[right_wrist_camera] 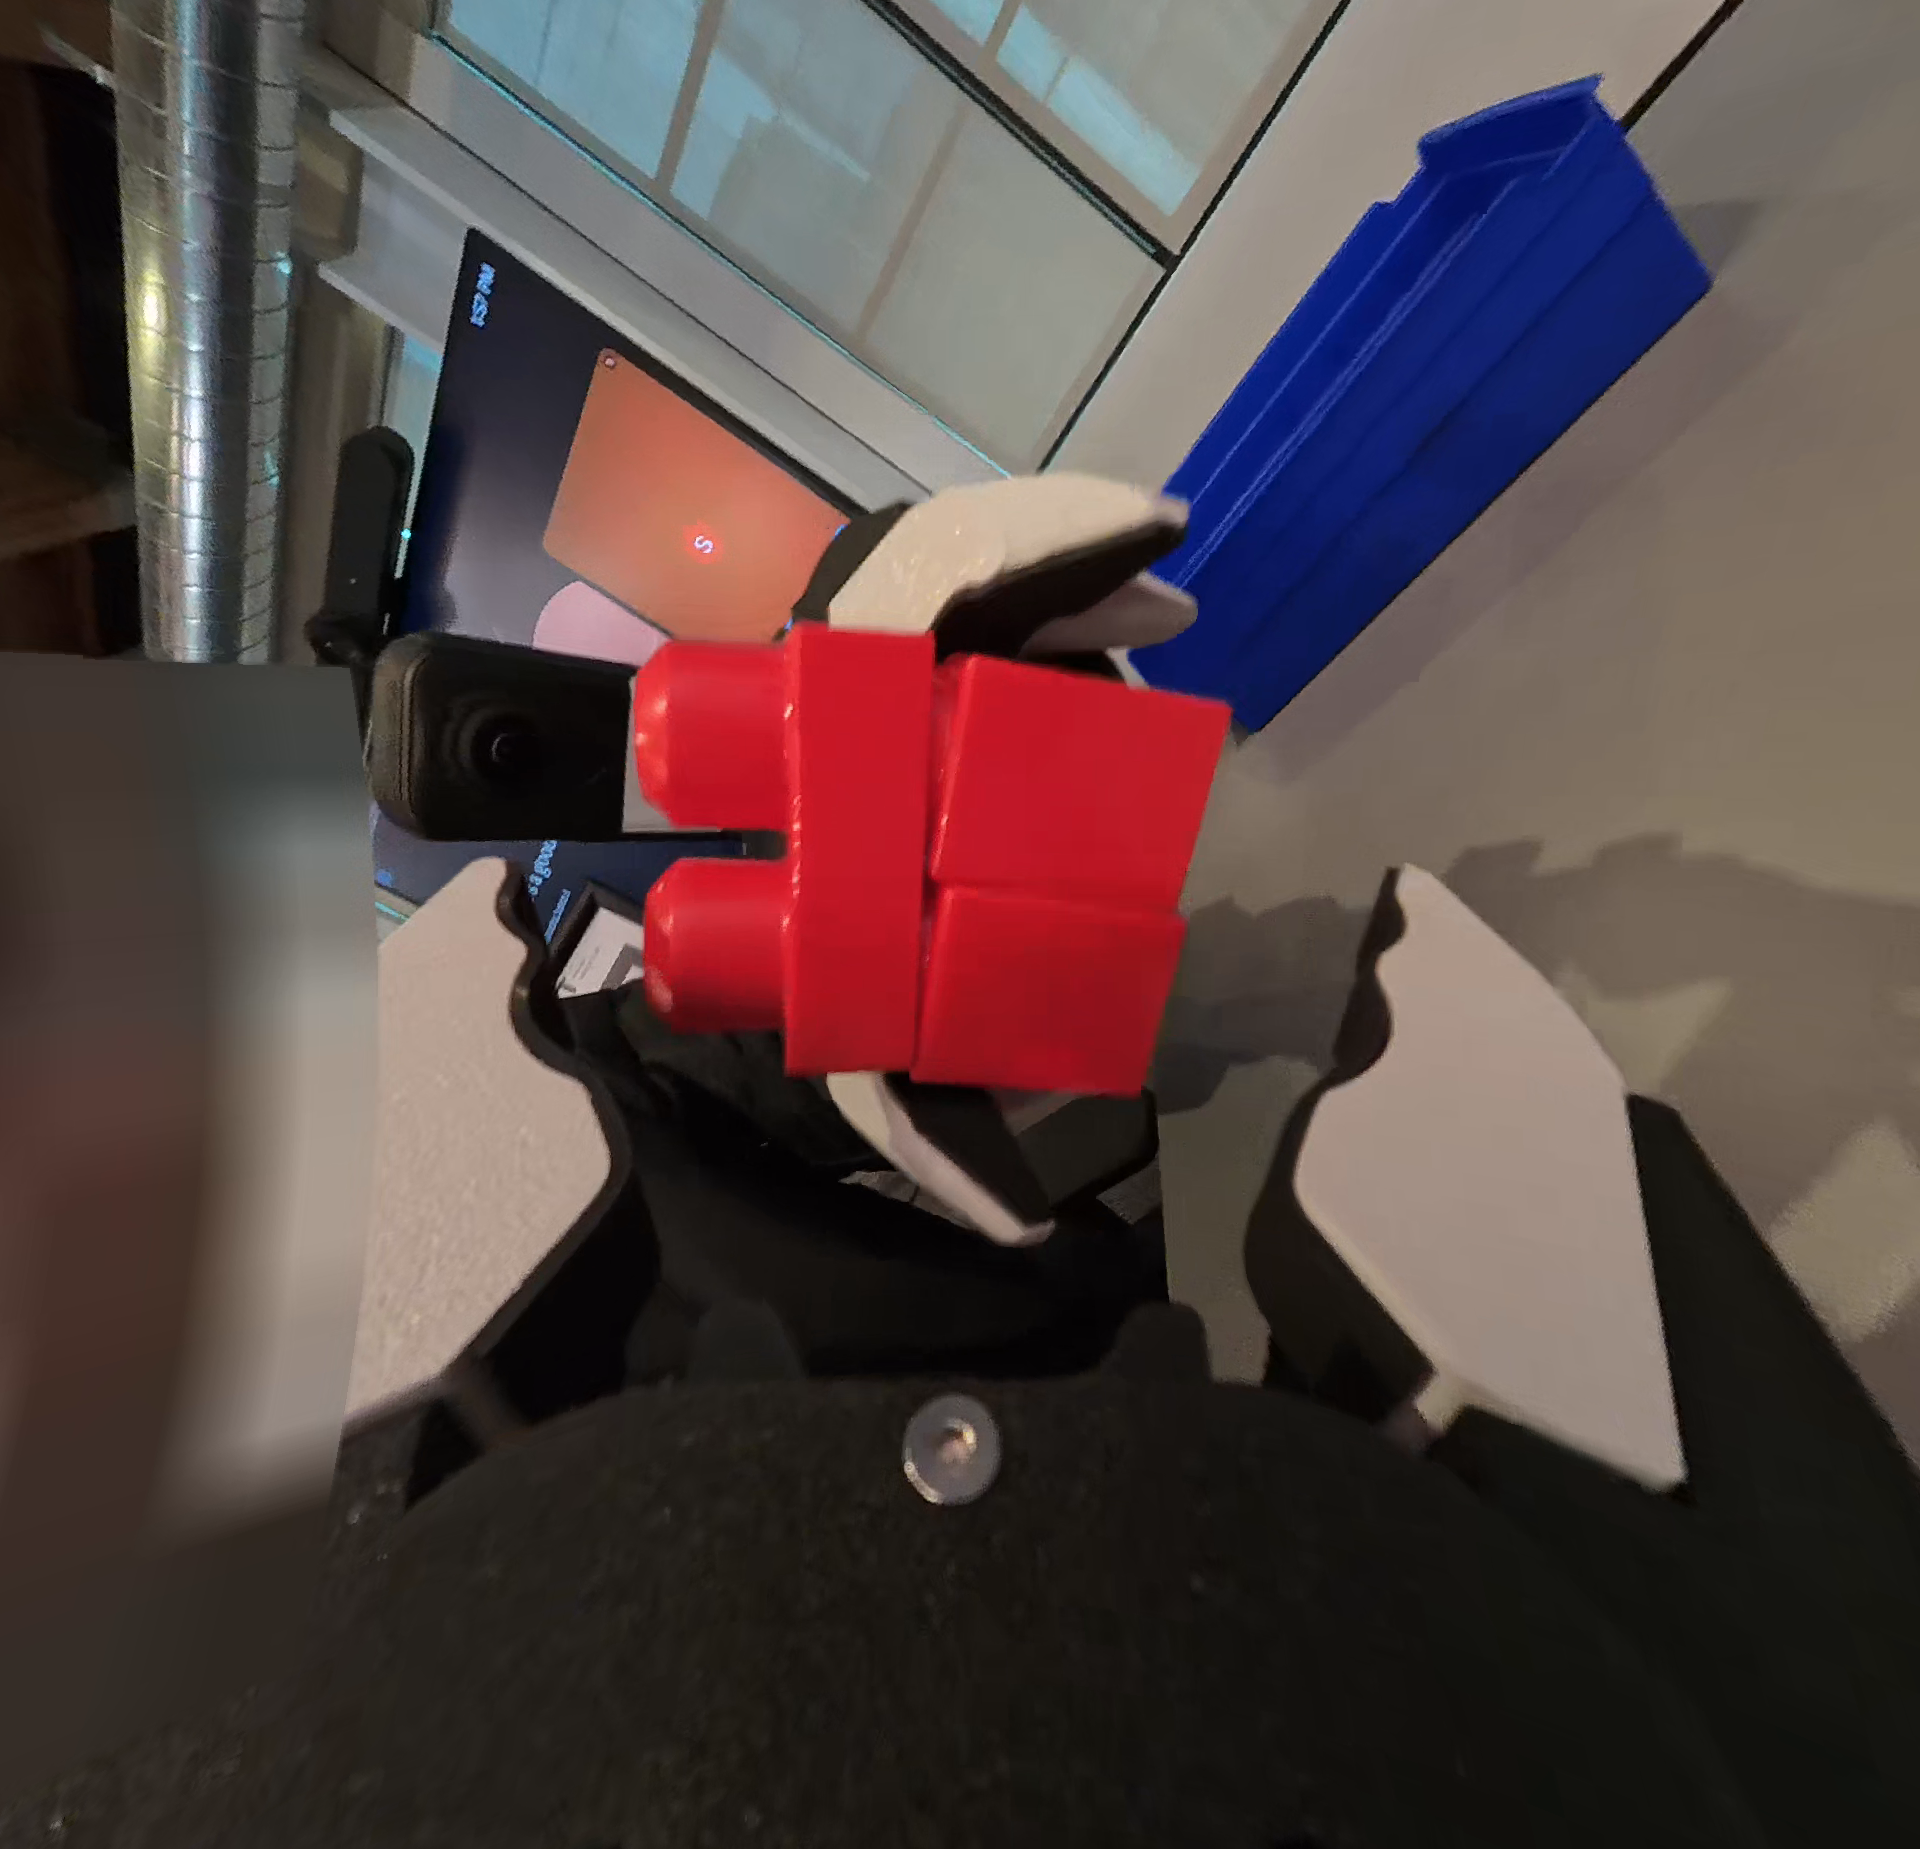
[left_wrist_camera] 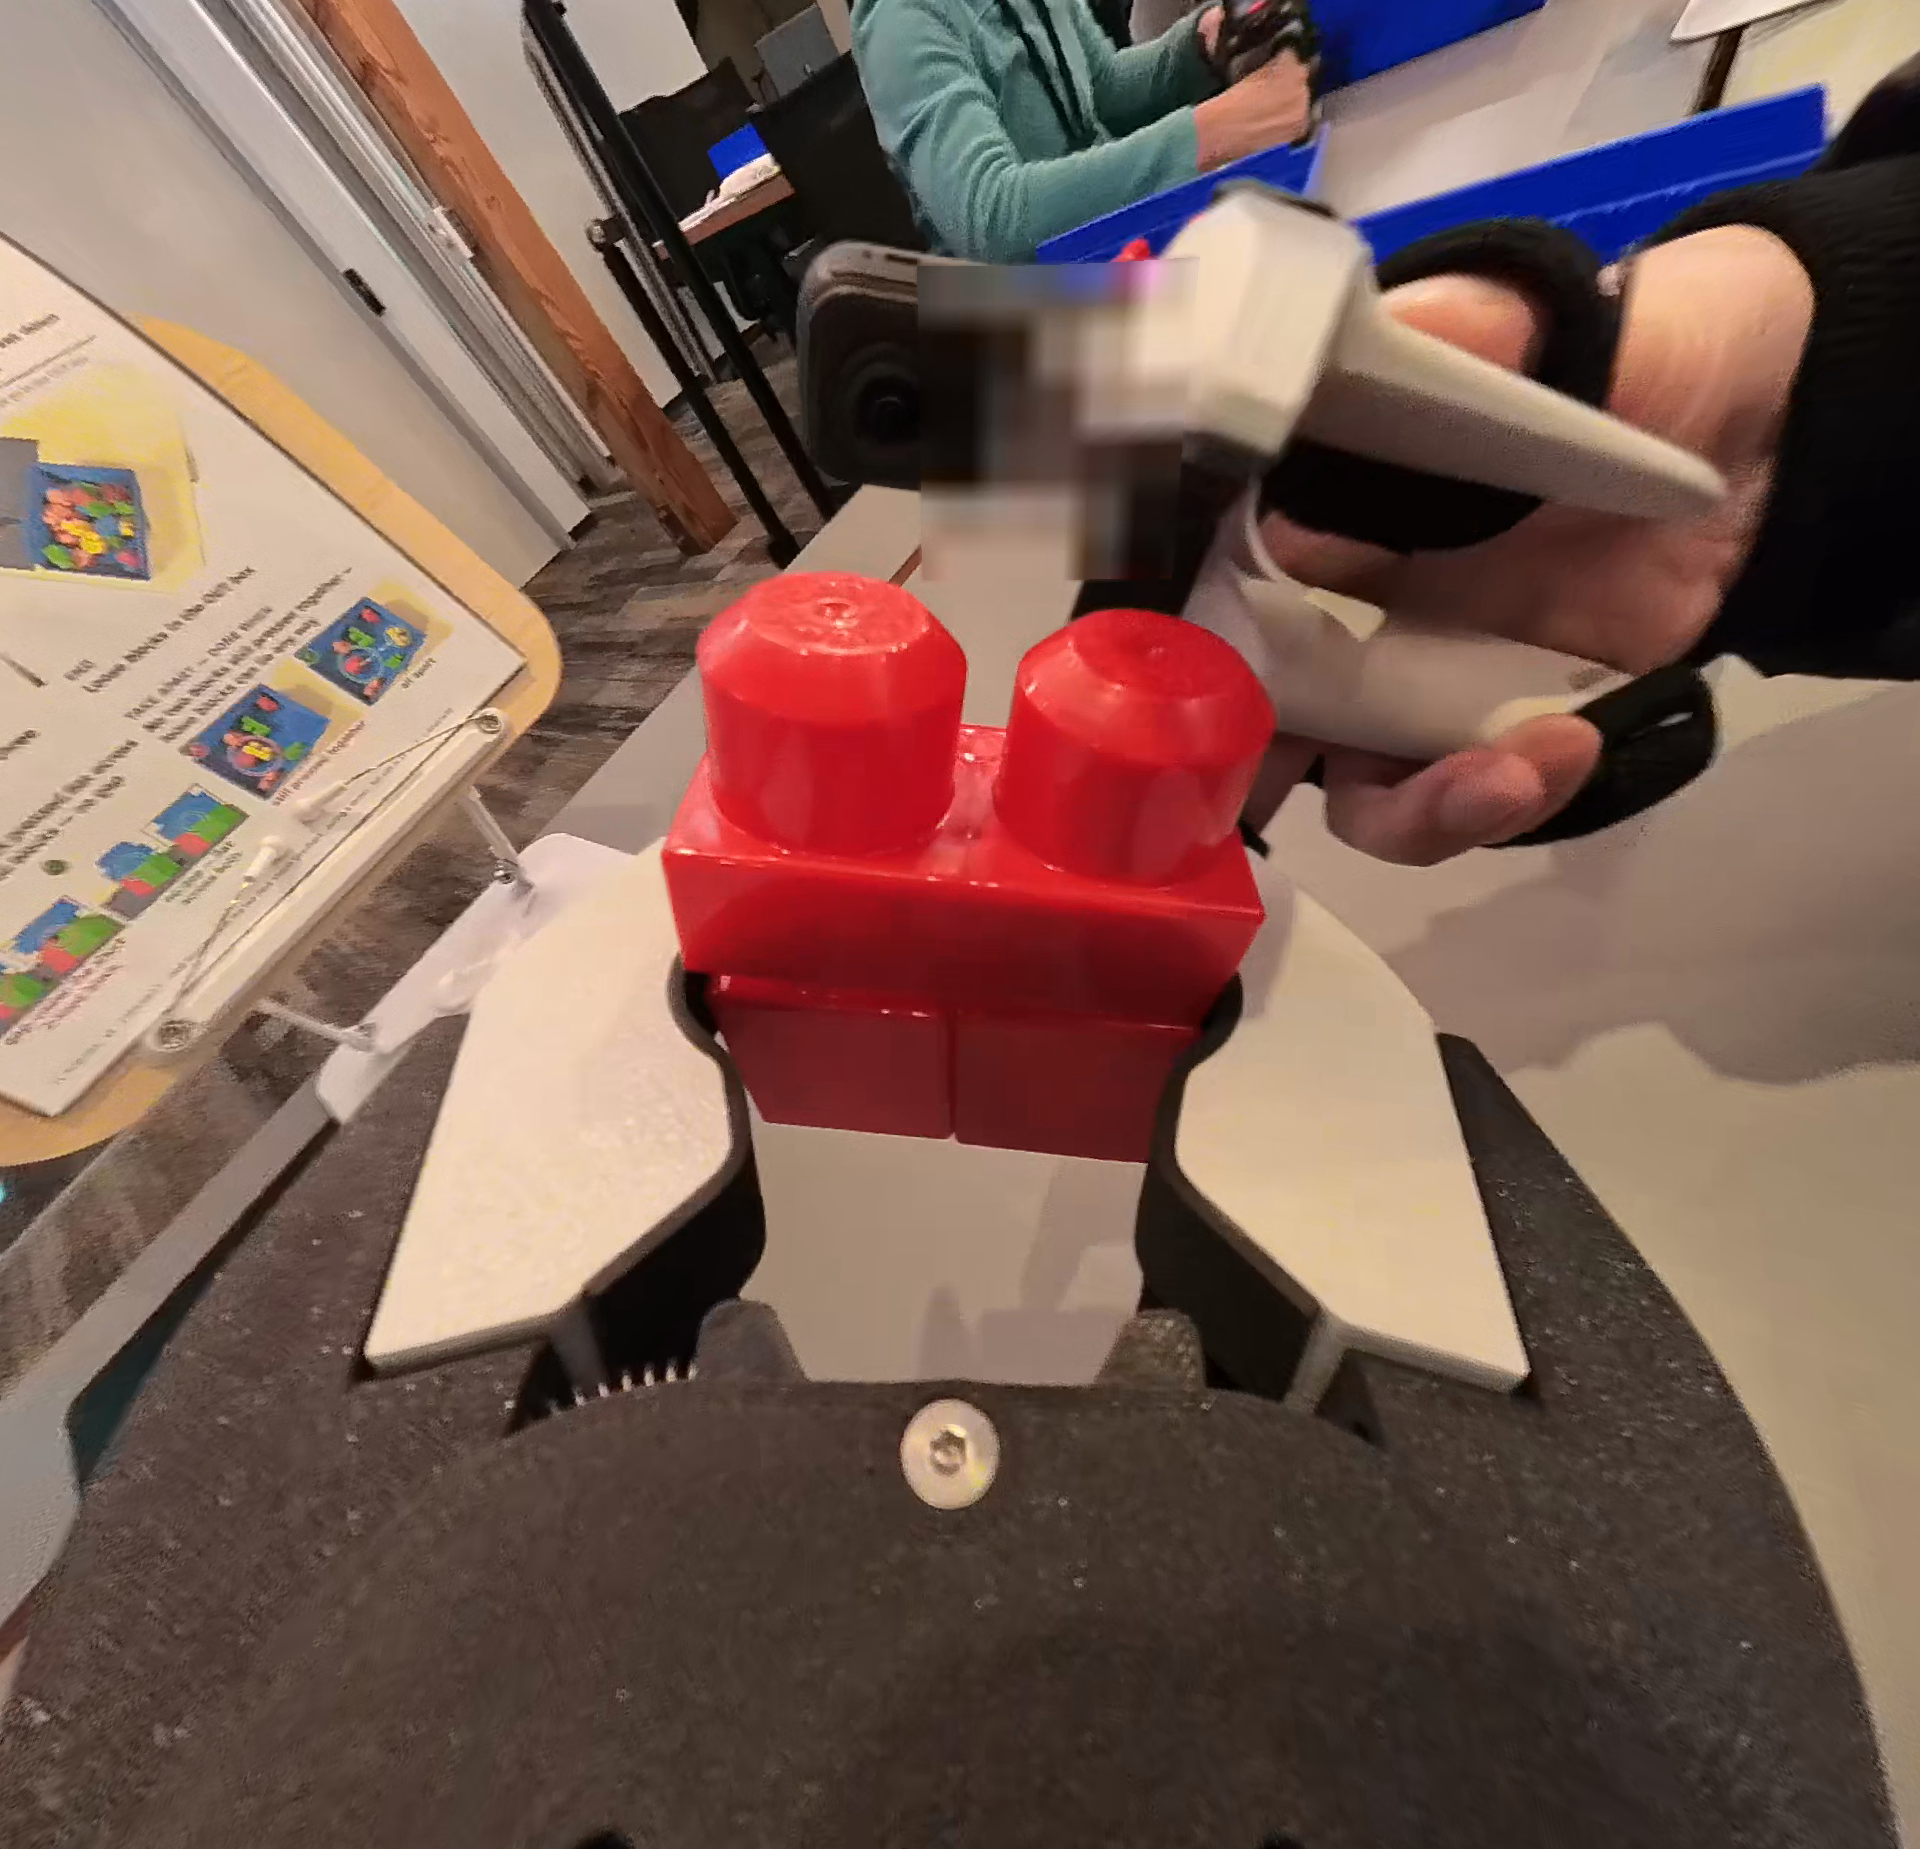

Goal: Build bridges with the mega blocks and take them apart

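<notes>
Left gripper [left_wrist_camera: 961, 1010]: you clamp the glossy red two-stud plastic block [left_wrist_camera: 966, 864] between its jaws, above the grey table [left_wrist_camera: 1662, 1124].
Right gripper [right_wrist_camera: 945, 947]: jaws spread wide, holding nothing, facing that block.

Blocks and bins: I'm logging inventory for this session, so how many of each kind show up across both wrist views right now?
Red mega block: 1, with two studs, clamped in the left gripper.
Blue bins: at least 1; the left wrist view shows more blue walls, but how many bins they make up is unclear.
Grippers: 2; the right gripper is open and empty.
Total: 4 at least.
</notes>
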`<state>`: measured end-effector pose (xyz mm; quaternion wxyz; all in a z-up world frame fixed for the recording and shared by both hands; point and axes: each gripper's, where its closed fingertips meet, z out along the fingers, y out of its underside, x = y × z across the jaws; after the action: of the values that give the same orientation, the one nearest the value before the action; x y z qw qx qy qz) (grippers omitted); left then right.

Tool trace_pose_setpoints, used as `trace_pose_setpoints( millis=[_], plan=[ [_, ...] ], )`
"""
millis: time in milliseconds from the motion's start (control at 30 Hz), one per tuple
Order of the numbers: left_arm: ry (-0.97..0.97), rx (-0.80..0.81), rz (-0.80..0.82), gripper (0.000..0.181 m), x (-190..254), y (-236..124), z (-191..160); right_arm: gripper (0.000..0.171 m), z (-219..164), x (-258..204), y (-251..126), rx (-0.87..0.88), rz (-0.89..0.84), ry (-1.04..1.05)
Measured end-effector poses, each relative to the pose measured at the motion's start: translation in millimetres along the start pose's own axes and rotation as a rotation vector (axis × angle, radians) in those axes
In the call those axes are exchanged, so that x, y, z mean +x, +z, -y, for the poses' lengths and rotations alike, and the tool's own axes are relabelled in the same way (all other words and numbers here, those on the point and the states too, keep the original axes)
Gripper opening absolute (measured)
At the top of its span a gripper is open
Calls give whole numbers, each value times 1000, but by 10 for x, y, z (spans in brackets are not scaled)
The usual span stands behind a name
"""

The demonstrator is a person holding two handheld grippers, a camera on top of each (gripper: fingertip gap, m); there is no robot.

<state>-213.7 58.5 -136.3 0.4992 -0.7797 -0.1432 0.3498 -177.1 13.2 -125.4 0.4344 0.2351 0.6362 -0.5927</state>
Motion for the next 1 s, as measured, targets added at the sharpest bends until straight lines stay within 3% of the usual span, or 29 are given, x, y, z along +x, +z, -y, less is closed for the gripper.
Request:
trace_pose_setpoints(
  millis=[133,300,1000],
  plan=[
    [-7,9,-67,90,114,17,48,144,82,-53,52,-26,37,86],
    [63,-34,-80,90,235,80,-18,123,-16,-62,168,-109,32,123],
    [70,-46,-77,90,238,80,-20,115,-21,-41,166,-98,26,129]
  ],
)
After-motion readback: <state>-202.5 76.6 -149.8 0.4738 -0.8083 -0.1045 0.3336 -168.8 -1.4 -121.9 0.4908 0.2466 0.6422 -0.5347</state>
